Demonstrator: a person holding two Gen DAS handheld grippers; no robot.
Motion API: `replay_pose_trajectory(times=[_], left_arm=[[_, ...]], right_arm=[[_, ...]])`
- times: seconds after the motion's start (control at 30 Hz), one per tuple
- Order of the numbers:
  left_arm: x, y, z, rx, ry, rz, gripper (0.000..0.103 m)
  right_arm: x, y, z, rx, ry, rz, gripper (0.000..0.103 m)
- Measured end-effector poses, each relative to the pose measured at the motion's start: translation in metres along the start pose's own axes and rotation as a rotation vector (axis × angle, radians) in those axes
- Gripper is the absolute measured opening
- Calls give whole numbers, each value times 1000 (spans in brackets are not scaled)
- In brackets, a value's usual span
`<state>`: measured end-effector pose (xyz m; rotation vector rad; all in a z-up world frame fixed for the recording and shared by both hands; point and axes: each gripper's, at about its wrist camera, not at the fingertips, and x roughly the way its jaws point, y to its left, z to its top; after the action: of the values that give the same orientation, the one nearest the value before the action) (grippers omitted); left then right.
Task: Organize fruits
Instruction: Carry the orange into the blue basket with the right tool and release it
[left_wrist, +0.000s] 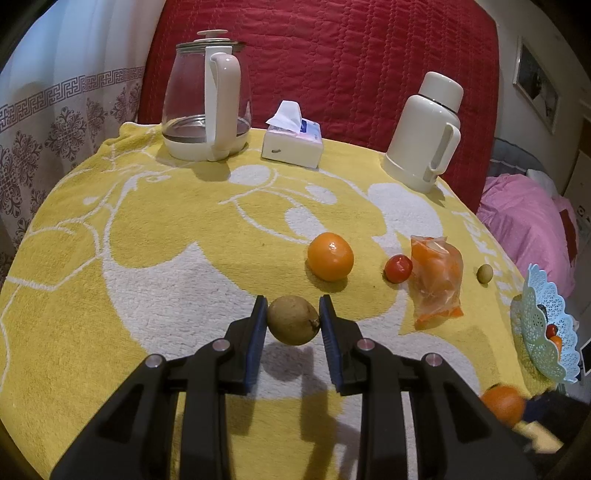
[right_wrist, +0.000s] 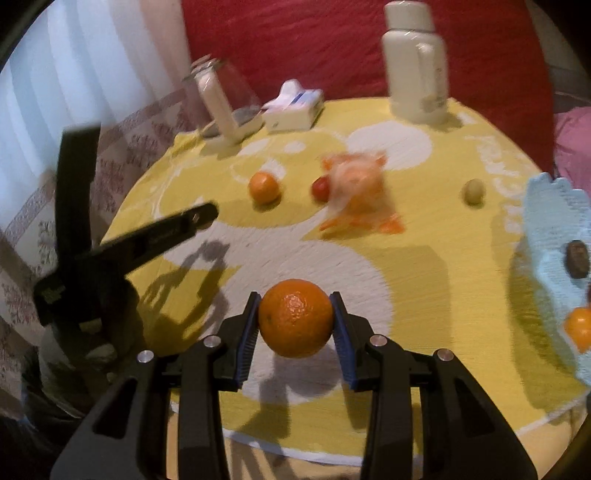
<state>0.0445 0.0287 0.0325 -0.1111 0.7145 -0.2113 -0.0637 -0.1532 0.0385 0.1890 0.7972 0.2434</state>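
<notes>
My left gripper is shut on a brown kiwi-like fruit, held just above the yellow towel-covered table. My right gripper is shut on an orange, held above the table's near edge; that orange also shows in the left wrist view. On the table lie another orange, a red tomato, a plastic bag of orange fruit and a small green fruit. A light blue fruit basket at the right edge holds some fruit.
A glass kettle, a tissue pack and a white thermos stand along the far edge. A red quilted backrest rises behind. The left gripper shows as a dark shape in the right wrist view.
</notes>
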Motion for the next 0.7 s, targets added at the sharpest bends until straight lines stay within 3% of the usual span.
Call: replay_pose_trajectory(times=[0.33,0.7], left_arm=[[0,-3,0,7,-1,-1,29],[1,-4,-1,14,-2,7,29]], right_arm=[[-50,-53,7,99,-115,-124,39],[-89,-119,-6,228,-184,-253,39]])
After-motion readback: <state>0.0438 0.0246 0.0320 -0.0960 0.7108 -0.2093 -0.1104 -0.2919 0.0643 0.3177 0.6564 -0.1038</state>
